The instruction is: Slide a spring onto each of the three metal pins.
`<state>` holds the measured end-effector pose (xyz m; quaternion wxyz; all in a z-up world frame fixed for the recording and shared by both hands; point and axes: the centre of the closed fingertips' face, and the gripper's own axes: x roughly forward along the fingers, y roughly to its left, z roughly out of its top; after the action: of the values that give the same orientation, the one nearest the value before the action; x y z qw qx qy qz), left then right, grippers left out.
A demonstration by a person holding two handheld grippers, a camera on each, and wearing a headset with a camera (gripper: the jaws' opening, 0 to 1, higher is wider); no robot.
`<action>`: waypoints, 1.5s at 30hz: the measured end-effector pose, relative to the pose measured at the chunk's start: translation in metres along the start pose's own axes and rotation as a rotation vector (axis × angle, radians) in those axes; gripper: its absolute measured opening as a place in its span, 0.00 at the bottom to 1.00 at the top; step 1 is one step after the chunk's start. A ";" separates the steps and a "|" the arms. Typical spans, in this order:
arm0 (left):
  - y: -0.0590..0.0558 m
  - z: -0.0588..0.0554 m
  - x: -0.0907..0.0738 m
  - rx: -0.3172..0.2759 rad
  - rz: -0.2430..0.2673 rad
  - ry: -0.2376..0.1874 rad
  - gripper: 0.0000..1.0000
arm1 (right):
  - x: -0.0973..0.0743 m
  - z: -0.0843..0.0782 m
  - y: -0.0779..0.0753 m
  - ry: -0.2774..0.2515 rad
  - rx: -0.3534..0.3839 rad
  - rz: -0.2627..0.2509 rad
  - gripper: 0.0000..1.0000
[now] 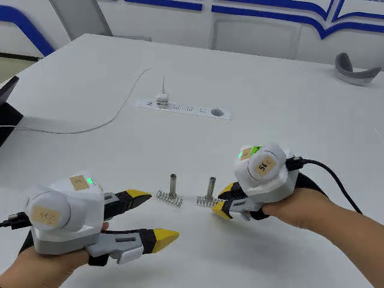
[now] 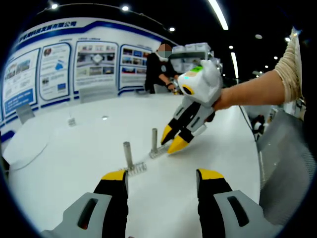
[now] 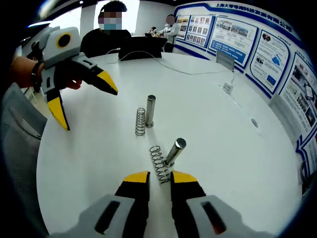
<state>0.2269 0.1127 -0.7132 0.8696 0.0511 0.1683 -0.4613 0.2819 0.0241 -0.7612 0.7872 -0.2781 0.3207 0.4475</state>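
Bare table (image 1: 282,114) around 2 pins (image 1: 173,183) — springs (image 1: 170,198) beside.

We see a white counter (image 1: 288,108) with a flat power strip (image 1: 183,108) lying at its far part. A small white plug (image 1: 162,98) stands in the strip, and a thin cable (image 1: 123,108) curves away to the left. A grey curved object (image 1: 357,71) rests near the far right edge, and blue-framed posters (image 2: 96,62) stand behind the counter.

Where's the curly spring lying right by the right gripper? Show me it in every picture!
Head view: the spring lies low in the centre, just left of the right gripper.
Left gripper view: the spring is mid-picture, at the right gripper's yellow tips.
Right gripper view: the spring is low in the centre, just above that view's own jaws.
Shared landmark: the metal pin right beside it.
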 end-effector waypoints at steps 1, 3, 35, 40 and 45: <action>0.000 0.000 0.000 0.000 0.000 0.000 0.56 | 0.000 -0.001 0.000 0.002 0.001 0.001 0.17; 0.000 -0.001 0.000 0.002 0.000 0.003 0.56 | 0.000 -0.002 0.001 0.006 0.002 0.007 0.17; -0.006 -0.002 0.002 0.010 -0.014 0.007 0.55 | -0.003 -0.003 0.017 0.018 0.027 0.062 0.12; -0.009 0.000 0.004 0.019 -0.026 0.007 0.54 | -0.012 0.004 0.028 0.009 -0.038 0.093 0.11; -0.012 0.001 0.008 0.034 -0.044 0.010 0.53 | -0.024 0.013 0.038 -0.008 -0.085 0.126 0.11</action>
<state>0.2210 0.0992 -0.7139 0.8575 0.0647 0.1659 -0.4827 0.2422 0.0379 -0.7402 0.7463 -0.2886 0.3149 0.5104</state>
